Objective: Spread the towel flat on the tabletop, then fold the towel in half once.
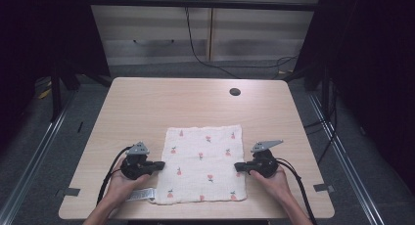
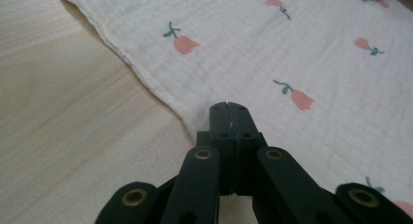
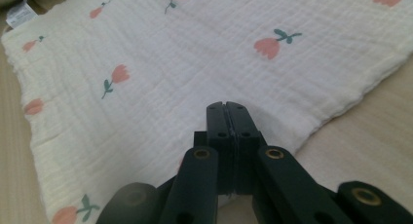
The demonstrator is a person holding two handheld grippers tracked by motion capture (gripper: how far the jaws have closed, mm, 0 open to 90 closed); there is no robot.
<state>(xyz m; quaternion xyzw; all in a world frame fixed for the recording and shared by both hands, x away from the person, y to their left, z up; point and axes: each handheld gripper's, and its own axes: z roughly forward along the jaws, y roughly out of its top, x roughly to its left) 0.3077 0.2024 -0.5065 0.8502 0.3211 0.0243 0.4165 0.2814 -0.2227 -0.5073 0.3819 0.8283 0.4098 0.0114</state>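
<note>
The left tongs (image 2: pixel 229 106) have their jaws pressed together, tips over the hemmed edge of the white cloth (image 2: pixel 311 63) with pink tulip prints. The cloth lies flat on the pale wooden tabletop (image 2: pixel 63 131).

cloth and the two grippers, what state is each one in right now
cloth: spread flat on the table, one layer, not folded, label sticking out at its near left corner
left gripper: jaws shut together, tips at the cloth's left edge, nothing seen pinched between them
right gripper: jaws shut together, tips at the cloth's right edge, nothing seen pinched between them
table: bare wood around the cloth, a round cable hole near its far edge
</note>
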